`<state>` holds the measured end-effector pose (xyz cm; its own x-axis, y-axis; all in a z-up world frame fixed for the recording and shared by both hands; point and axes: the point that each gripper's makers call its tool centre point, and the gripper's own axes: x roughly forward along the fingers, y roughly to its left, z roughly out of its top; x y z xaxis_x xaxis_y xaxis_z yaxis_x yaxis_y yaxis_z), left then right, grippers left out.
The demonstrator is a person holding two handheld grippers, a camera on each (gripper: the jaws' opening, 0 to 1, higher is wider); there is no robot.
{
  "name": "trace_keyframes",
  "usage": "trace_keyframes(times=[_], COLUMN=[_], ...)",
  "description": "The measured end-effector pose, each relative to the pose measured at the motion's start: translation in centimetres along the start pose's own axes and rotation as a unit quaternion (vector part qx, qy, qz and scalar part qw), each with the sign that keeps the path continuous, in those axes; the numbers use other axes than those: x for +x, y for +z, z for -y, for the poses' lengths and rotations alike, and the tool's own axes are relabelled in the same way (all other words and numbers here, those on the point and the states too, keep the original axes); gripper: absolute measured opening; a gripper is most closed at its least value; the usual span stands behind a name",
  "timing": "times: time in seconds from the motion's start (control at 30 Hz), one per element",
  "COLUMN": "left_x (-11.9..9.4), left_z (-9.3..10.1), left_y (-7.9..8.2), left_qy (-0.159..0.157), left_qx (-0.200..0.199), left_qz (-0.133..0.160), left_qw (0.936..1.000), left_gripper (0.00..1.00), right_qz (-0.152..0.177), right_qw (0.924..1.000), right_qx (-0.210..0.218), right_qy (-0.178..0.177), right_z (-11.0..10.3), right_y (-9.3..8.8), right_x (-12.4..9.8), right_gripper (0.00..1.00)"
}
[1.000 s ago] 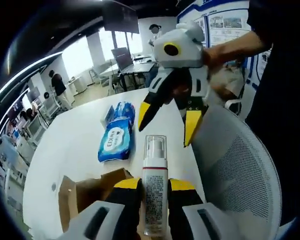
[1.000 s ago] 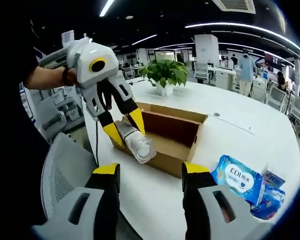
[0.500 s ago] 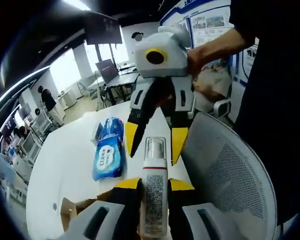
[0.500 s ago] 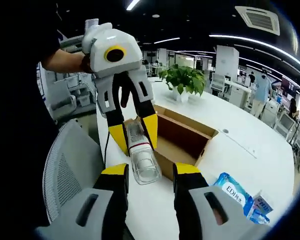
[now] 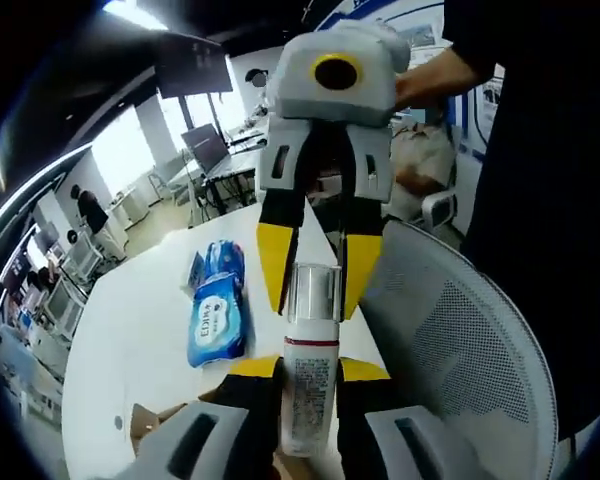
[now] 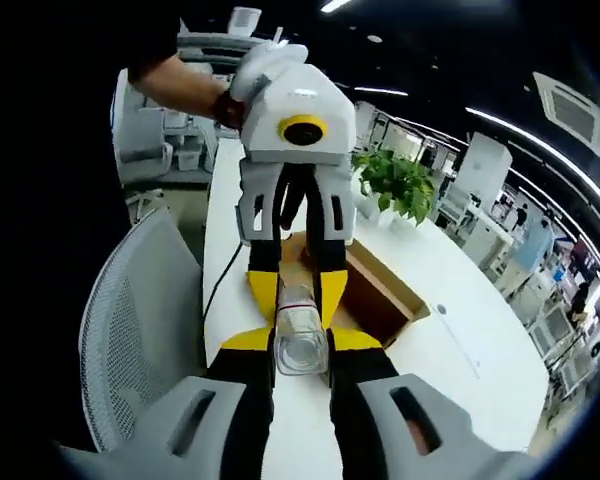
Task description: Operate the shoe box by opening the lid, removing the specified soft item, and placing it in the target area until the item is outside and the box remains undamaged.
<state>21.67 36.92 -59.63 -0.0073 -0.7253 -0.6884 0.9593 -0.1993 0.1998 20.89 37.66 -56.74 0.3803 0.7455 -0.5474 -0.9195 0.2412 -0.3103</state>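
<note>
Both tools (image 5: 308, 375) (image 6: 300, 350) clamp one pump bottle (image 5: 308, 385) end to end.

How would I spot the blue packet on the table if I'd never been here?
Find the white table. On it, beyond the open cardboard box, lies a flat blue wet-wipes pack. It's the larger pack with a white label, nearer than the smaller blue packet touching its far end.

1. An open-plan office with a dark ceiling and long strip lights (image 6: 525, 125).
2. Bright windows (image 5: 120, 155) along one side, desks (image 5: 225, 165) before them.
3. A white bench (image 5: 130, 330), and a grey mesh chair (image 5: 460, 350) just beside it.
4. A green plant (image 6: 395, 185) stands on the bench.
5. Posters (image 5: 420, 25) on one wall.
</note>
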Motion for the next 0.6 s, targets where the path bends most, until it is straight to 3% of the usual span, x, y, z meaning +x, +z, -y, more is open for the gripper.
trace_keyframes(times=[0.1, 0.17, 0.6], left_x=[0.1, 0.0, 0.3], left_z=[-0.1, -0.2, 0.0], left_y=[-0.2, -0.2, 0.2], left_qy=[0.005, 0.015, 0.007], left_qx=[0.01, 0.038, 0.047], left_qz=[-0.008, -0.017, -0.012], left_qw=[0.9999, 0.999, 0.9988], left_gripper=[0.2, 0.2, 0.19], right_qz=[-0.005, -0.008, -0.033], right_qw=[0.9998, 0.9997, 0.9967], right_qx=[-0.018, -0.023, -0.073], right_qy=[0.003, 0.006, 0.015], right_z=[-0.1, -0.1, -0.7], right_y=[0.2, 0.2, -0.7], right_x=[0.2, 0.3, 0.7], right_gripper=[0.17, 0.17, 0.19])
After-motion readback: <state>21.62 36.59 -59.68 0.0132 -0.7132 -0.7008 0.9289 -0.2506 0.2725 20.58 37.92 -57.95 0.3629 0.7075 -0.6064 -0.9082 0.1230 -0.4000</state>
